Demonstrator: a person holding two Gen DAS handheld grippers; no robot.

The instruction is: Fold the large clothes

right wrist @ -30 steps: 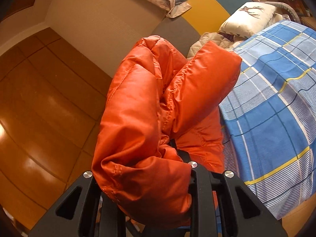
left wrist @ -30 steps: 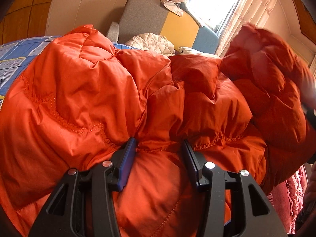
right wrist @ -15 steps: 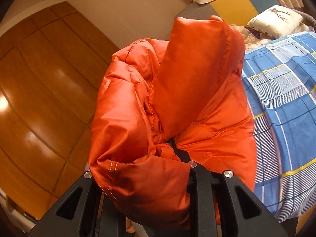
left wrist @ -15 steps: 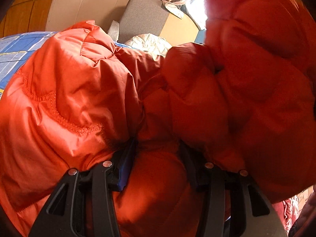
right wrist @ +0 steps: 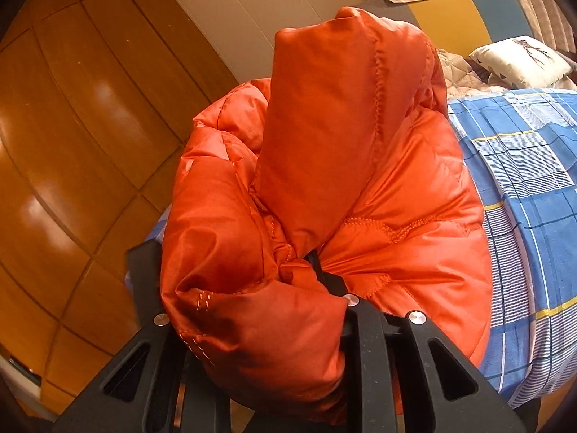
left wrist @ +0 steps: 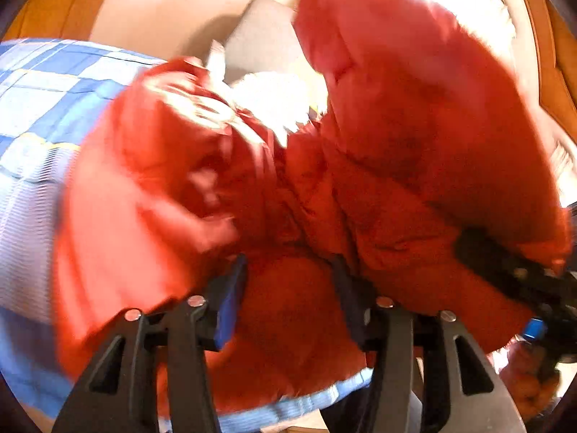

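Observation:
An orange quilted down jacket [left wrist: 396,166] lies bunched on the bed; the left wrist view is blurred by motion. My left gripper [left wrist: 288,274] stands with its fingers apart and jacket fabric bulging between them. My right gripper [right wrist: 288,270] is shut on a thick fold of the same jacket [right wrist: 324,166] and holds it raised above the bed; the fabric hides its left finger. The right gripper also shows at the right edge of the left wrist view [left wrist: 505,274], under the lifted part of the jacket.
The bed has a blue plaid sheet [right wrist: 523,187] [left wrist: 39,108]. A white pillow [right wrist: 519,61] and a grey, yellow and blue headboard [right wrist: 454,18] stand at its head. Wooden wall panels [right wrist: 72,144] run along the left side.
My right gripper has carried its part of the jacket up and over toward the left gripper. The left view has swung, showing more of the sheet and the bed's edge.

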